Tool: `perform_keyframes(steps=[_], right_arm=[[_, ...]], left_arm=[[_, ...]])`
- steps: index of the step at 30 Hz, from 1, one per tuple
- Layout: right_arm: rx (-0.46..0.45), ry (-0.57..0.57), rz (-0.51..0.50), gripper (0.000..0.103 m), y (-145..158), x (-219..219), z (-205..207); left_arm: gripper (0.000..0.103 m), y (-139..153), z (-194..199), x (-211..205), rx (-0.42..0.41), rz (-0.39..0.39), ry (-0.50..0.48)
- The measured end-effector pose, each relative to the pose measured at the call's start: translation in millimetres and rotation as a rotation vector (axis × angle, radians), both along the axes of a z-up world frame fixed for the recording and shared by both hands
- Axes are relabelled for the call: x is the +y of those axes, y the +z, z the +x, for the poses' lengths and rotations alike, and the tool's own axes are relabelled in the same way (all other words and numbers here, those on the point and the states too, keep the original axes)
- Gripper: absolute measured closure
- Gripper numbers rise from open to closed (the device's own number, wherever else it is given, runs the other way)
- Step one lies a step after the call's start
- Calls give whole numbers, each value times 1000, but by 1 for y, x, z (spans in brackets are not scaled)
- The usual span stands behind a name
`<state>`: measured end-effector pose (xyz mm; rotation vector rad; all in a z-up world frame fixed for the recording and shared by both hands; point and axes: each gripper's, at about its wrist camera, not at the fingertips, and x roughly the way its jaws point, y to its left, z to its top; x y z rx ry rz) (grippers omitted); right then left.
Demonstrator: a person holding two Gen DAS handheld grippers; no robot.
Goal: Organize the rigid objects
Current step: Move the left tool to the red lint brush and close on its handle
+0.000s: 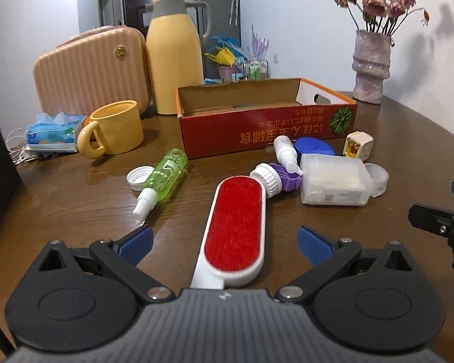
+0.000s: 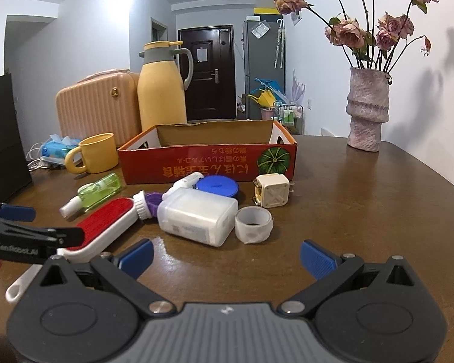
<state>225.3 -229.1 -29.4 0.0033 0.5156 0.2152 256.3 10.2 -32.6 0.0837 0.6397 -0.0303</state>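
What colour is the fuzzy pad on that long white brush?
Red. The pad of the lint brush shows best in the left wrist view, lying between the open left gripper fingers.

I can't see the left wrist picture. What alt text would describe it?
An open left gripper hovers over a red-faced lint brush lying on a brown table, its blue fingers either side of it. Beyond lie a green spray bottle, a clear plastic box and an open red cardboard box.

Yellow mug point(image 1: 115, 129), thermos point(image 1: 174, 54), pink case point(image 1: 90, 71), flower vase point(image 2: 367, 109).
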Motion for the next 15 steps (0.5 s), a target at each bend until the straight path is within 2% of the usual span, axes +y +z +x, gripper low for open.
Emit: perform_keyframes(steps=[8,13,15], right_arm=[[16,-21,1,0,-3,2,24],[27,-31,3,0,-7,3,34],[36,-35,-2,0,-9,5,39]], left_arm=[[1,-16,42,-6,90,-21,-12],[18,-26,48,-1,136,-46,-6],[33,-30,50,1,155,-64,-7]])
